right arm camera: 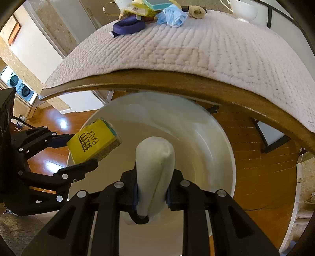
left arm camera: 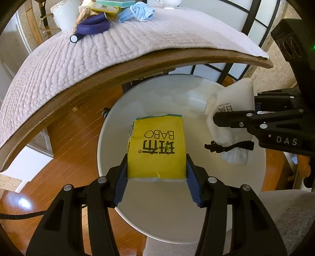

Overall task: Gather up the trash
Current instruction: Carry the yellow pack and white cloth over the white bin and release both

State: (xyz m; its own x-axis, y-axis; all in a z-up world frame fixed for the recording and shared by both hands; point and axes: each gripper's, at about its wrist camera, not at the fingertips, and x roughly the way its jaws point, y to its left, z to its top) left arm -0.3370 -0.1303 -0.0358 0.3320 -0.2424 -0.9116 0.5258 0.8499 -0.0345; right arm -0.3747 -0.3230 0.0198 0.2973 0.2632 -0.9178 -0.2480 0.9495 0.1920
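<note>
Over the white bin (left arm camera: 110,141), below the bench (left arm camera: 118,78) edge, two hand-held grippers were present, each carrying one item. Left hand-held gripper (left arm camera: 156,177) was clamped on one yellow sponge pack (left arm camera: 156,145), held flat between its blue pads (left arm camera: 122,177) and projecting forward over the bin opening. Right hand-held gripper (right arm camera: 151,194) gripped one white drawstring pouch (right arm camera: 155,163), standing upright between its fingers above the bin. On the bench mat (left arm camera: 98,55): one purple foam roller (left arm camera: 92,26), one blue face mask (left arm camera: 137,11), one white cup (left arm camera: 65,13).
</note>
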